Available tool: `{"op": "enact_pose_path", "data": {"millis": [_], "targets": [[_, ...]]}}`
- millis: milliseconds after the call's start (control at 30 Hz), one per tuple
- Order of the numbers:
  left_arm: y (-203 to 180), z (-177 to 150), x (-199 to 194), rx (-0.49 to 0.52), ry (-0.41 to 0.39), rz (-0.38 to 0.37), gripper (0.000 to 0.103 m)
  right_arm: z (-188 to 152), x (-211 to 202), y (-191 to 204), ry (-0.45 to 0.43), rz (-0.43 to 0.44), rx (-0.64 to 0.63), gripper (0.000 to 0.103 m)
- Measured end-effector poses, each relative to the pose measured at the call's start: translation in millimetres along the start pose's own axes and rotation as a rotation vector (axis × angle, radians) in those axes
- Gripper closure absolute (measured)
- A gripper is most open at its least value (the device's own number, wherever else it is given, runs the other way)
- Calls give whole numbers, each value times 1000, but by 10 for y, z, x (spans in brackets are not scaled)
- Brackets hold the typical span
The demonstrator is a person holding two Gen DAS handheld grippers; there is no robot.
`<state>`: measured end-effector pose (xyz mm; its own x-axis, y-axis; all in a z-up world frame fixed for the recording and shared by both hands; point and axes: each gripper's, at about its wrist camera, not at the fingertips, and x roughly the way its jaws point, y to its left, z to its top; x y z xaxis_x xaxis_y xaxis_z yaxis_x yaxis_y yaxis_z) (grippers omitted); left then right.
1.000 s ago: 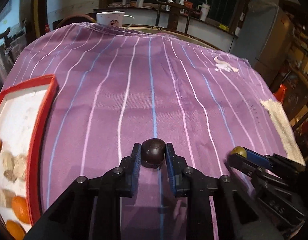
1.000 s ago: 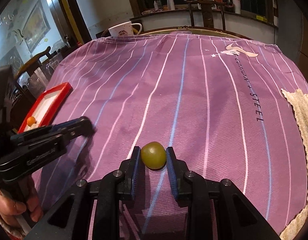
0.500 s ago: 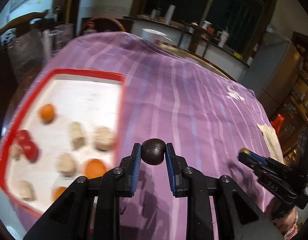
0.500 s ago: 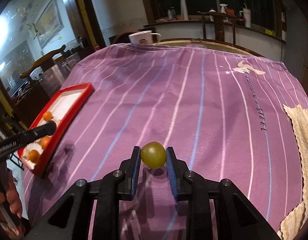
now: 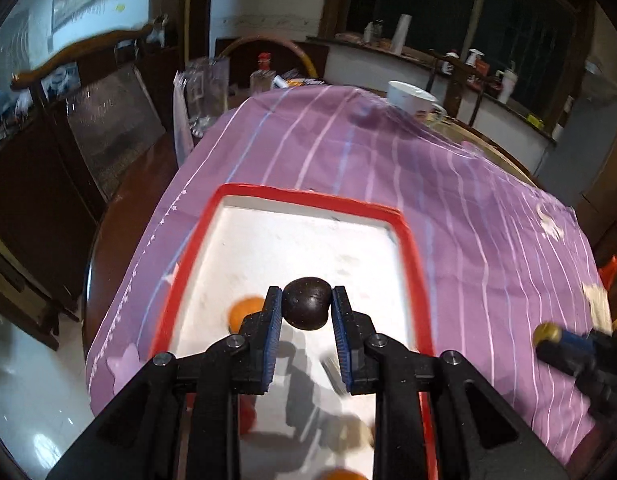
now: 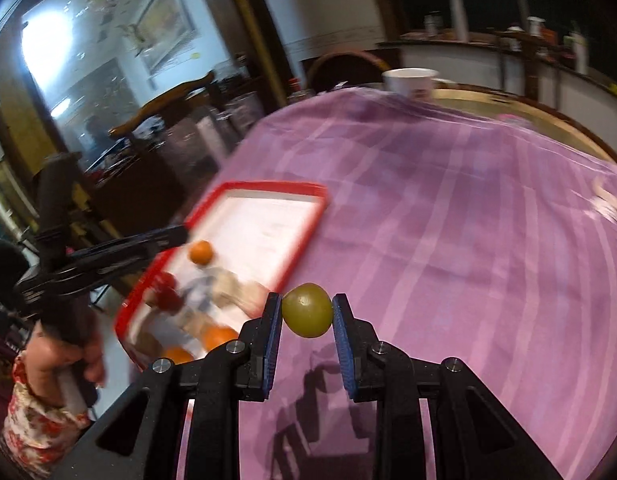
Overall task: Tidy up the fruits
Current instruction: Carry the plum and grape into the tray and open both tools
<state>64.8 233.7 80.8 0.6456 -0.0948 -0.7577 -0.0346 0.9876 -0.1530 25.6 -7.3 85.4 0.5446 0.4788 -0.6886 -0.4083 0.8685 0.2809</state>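
The left gripper [image 5: 307, 307] is clamped on a dark, near-black round fruit [image 5: 307, 303], pinched between its two blue-padded fingers [image 5: 273, 320] at the very tips. In the left wrist view this fruit hangs above the white floor of a red-rimmed tray [image 5: 408, 240], roughly over the tray's middle, with an orange fruit [image 5: 244, 312] lying in the tray just left of and behind the left finger. More fruit shows blurred lower in the tray, partly hidden by the gripper's black frame.

The right gripper [image 6: 307, 317] holds a green round fruit [image 6: 307, 316] the same way, squeezed between the tips of its blue pads. In the right wrist view this fruit sits over the purple striped cloth [image 6: 468, 240] covering the desk, just beside the tray's near right edge and not over its floor. The tray holds an orange, red fruits [image 6: 166, 290] and pale lumps, all smeared by motion blur.

A white cup [image 5: 408, 96] stands at the far edge of the cloth.
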Motion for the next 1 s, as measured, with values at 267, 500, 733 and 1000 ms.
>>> {"op": "enact_pose_path", "data": {"millis": [267, 500, 733, 1000], "targets": [[311, 250, 500, -87, 86, -21, 79, 293, 974, 469, 126, 46, -38, 75], [472, 264, 793, -151, 150, -66, 78, 296, 1412, 502, 182, 23, -32, 75], [562, 209, 794, -202, 152, -92, 48, 311, 1559, 524, 194, 12, -36, 73], [530, 165, 469, -224, 98, -95, 41, 327, 1311, 546, 128, 21, -41, 54]]}}
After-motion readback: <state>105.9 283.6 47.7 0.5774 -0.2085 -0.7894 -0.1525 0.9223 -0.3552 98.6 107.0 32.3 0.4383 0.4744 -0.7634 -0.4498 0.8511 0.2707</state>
